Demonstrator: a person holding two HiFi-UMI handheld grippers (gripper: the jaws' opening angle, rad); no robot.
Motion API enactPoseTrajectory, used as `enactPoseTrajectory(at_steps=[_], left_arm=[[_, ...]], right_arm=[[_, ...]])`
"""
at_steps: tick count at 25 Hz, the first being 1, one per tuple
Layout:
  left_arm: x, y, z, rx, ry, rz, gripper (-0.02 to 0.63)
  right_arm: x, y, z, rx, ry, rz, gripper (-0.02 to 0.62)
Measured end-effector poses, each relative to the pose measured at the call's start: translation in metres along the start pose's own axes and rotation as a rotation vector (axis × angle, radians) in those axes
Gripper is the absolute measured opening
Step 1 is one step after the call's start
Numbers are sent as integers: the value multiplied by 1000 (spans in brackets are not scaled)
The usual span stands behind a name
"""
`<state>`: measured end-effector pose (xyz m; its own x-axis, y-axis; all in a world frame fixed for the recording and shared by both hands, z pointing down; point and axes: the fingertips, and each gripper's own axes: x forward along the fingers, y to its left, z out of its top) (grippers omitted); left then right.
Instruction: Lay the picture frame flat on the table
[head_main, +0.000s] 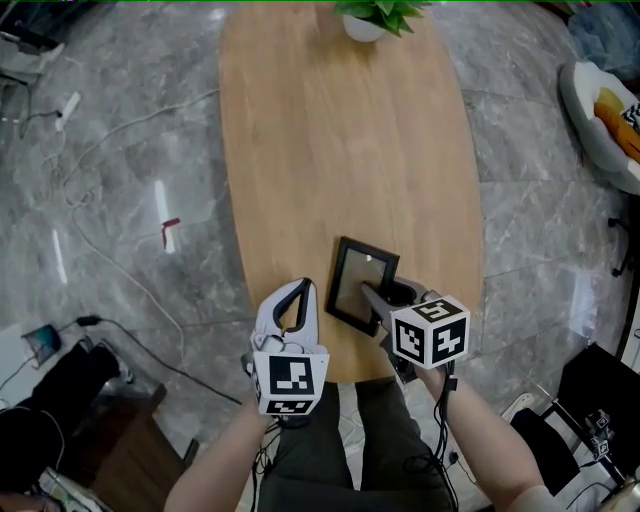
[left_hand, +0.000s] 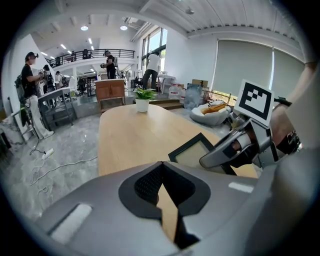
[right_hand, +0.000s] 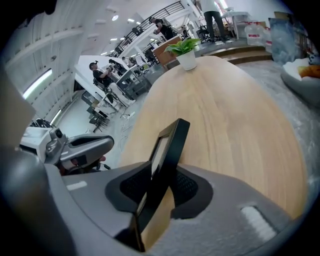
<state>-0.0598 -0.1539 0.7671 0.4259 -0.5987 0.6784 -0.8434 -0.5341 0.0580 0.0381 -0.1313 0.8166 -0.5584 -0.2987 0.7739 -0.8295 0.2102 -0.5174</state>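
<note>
A black picture frame (head_main: 358, 283) with a pale picture stands tilted near the front edge of the oval wooden table (head_main: 330, 130). My right gripper (head_main: 377, 302) reaches it from the front right. In the right gripper view the frame (right_hand: 171, 145) runs slantwise between the jaws of my right gripper (right_hand: 161, 175); bare wood shows beside it, and the pads do not seem to press on it. My left gripper (head_main: 299, 288) hovers just left of the frame with its tips together and nothing in it. The left gripper view shows those tips (left_hand: 161, 164) touching, with the frame (left_hand: 192, 152) and the right gripper (left_hand: 222, 151) at right.
A white pot with a green plant (head_main: 375, 18) stands at the table's far end. Cables (head_main: 90, 200) trail over the grey marble floor on the left. A pale beanbag (head_main: 600, 120) lies at the far right. People stand far off in the hall.
</note>
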Motion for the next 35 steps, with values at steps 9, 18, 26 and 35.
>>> enactPoseTrajectory(at_steps=[9,18,26,35], left_arm=[[9,0,-17,-14,33,-2,20],[18,-10,-28,-5,59,-17,20],[16,-12,-35,-33,77,-16,20],[-2,-13,-10,-12,49,-2,20]], right_arm=[[9,-17,-5,-105,-41,-93,194],[13,-41,-12,-120,-47,-173,277],[12,-46,-19,-144,-39,-198,272],[-25,-43,-3,-96,-103,-207,148]])
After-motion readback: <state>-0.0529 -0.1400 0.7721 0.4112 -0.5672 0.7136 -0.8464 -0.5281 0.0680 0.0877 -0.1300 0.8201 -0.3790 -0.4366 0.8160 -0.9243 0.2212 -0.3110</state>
